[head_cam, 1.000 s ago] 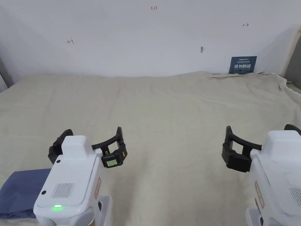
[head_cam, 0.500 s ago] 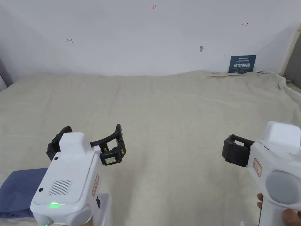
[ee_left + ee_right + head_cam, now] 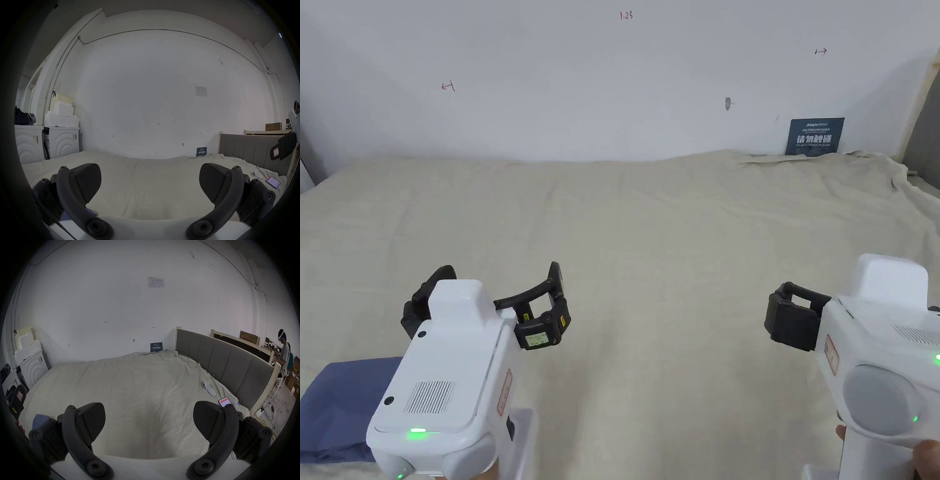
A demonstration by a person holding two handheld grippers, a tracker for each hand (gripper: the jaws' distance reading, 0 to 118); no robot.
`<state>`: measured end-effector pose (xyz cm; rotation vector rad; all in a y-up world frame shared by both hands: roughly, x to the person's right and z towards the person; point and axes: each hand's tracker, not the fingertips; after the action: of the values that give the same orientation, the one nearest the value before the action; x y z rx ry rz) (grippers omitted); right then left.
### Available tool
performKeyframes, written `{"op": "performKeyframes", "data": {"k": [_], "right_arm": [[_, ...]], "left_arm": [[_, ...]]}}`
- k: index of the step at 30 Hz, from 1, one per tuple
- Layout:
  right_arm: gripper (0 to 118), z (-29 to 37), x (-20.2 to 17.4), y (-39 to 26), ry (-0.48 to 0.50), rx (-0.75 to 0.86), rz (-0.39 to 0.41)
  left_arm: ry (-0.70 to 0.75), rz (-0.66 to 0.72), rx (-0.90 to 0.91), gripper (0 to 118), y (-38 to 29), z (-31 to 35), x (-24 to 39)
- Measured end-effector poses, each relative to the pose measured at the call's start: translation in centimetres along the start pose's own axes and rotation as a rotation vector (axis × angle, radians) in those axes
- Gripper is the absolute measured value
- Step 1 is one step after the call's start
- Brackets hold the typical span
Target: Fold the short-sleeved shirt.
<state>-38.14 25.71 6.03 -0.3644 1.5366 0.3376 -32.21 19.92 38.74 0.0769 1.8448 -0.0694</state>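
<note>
Hovering over the cream bedsheet, your left gripper has its jaws spread wide with nothing between them, and your right gripper is the same, gaping and empty. You've got the blue shirt lying folded at the near left edge of the bed, just beside the left gripper, not touched by either.

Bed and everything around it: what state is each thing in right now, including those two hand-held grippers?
Left hand-held gripper: open, holding nothing, above the bed.
Right hand-held gripper: open, holding nothing.
Blue shirt: folded, lying on the bed beside the left hand-held gripper.
Bed sheet: spread out, lightly wrinkled.
Phone: screen lit, lying on the bed.
</note>
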Motion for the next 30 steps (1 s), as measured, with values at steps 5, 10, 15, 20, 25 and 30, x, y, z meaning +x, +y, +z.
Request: {"op": "performKeyframes", "data": {"k": [5, 10, 15, 20, 25, 30], "right_arm": [[109, -0.1, -0.3, -0.4, -0.008, 0.024, 0.020], [109, -0.4, 0.4, -0.8, 0.070, 0.126, 0.039], [109, -0.4, 0.9, -1.9, 0.090, 0.306, 0.080], [109, -0.6, 1.6, -3.2, 0.106, 0.458, 0.081], [109, -0.9, 2.1, -3.2, 0.098, 0.437, 0.075], [109, -0.9, 2.1, -3.2, 0.109, 0.432, 0.077]], "left_arm": [[0.000, 0.003, -0.002, 118, 0.0, 0.0, 0.0], [-0.001, 0.000, -0.002, 118, 0.0, 0.1, 0.1], [0.000, 0.000, 0.001, 118, 0.1, 0.1, 0.2], [0.000, -0.005, 0.003, 118, 0.1, 0.1, 0.2], [0.006, -0.002, 0.007, 118, 0.1, 0.1, 0.2], [0.002, -0.011, 0.004, 118, 0.1, 0.0, 0.1]]}}
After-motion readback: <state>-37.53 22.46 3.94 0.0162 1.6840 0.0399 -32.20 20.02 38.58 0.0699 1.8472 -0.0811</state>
